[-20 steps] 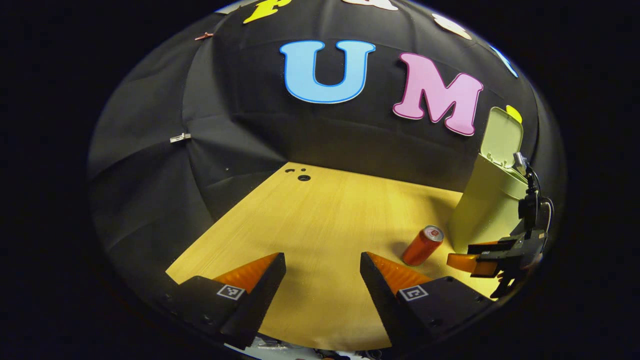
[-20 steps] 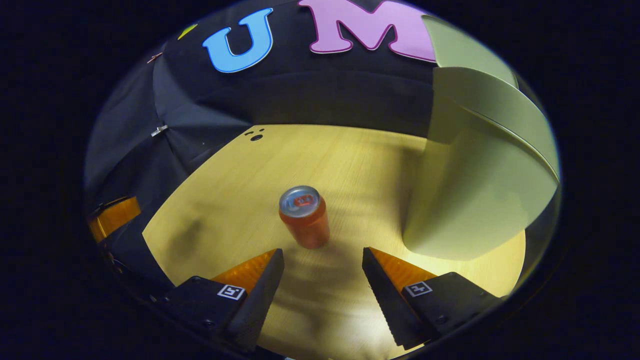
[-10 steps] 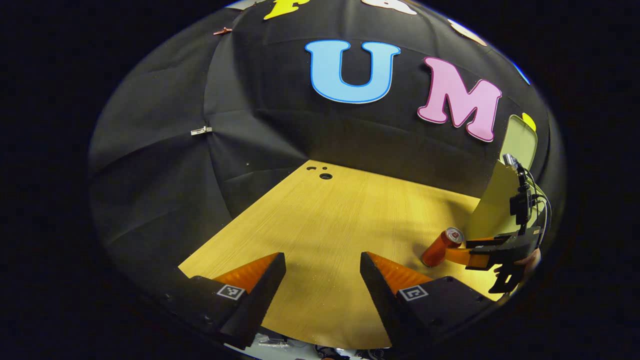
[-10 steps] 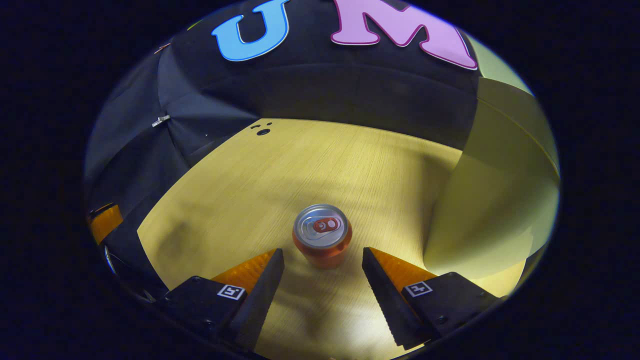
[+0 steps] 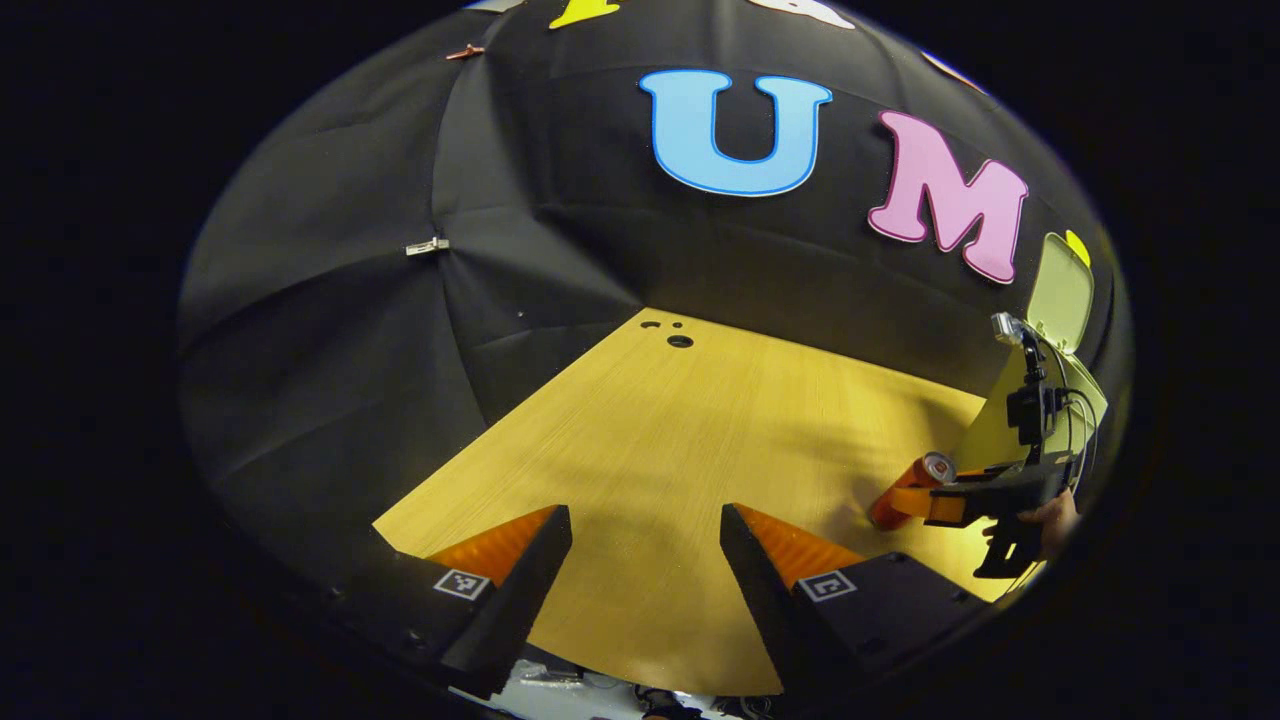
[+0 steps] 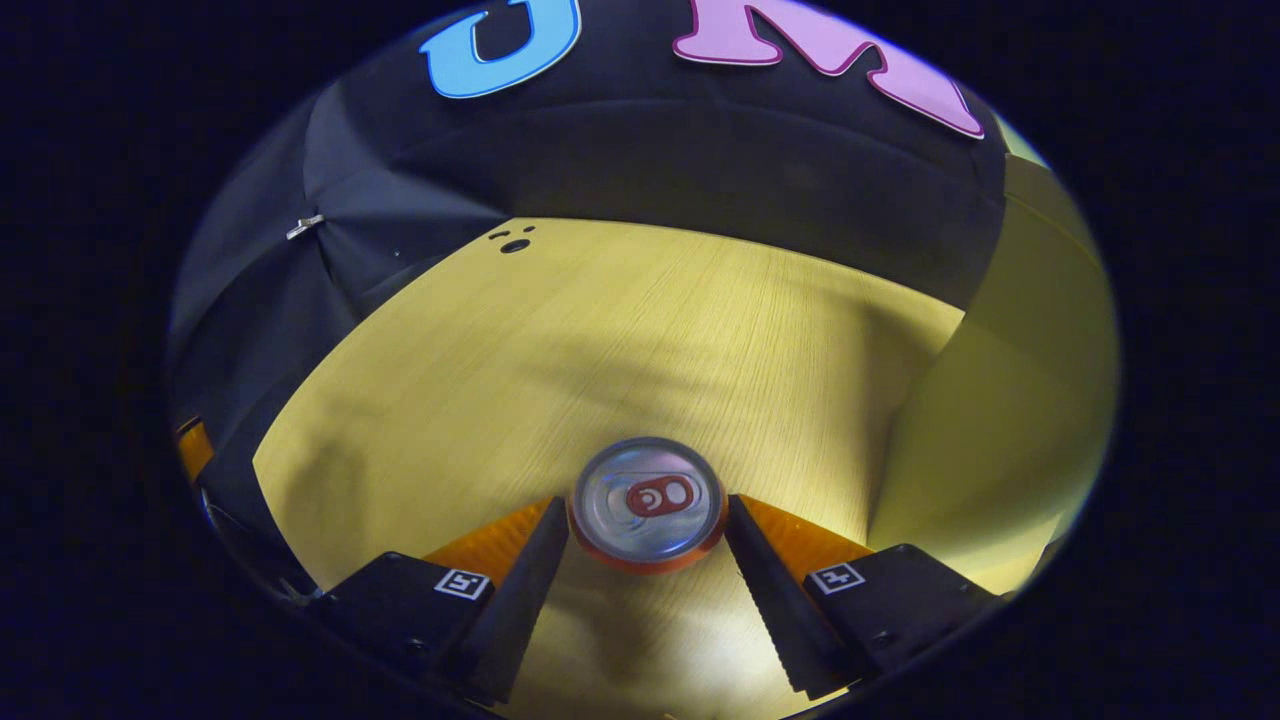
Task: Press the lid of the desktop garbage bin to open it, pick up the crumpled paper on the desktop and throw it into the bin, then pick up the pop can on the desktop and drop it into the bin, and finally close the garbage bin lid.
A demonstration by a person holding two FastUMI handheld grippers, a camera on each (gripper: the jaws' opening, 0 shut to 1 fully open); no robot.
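Left gripper (image 5: 646,540) wide open, empty, over bare table (image 5: 700,430). Right gripper (image 6: 647,540) open, can (image 6: 648,498) upright between fingers; contact unclear, can's lower body hidden. Bin (image 6: 1010,400) at right, cut off; lid (image 5: 1062,292) up.

Glossy metal can (image 6: 647,500), matt wood-grain desktop (image 6: 640,340)

A light wooden tabletop (image 5: 660,450) with small dark round holes (image 5: 679,341) meets black cloth walls (image 5: 330,330) pinned by a silver clip (image 5: 427,246).
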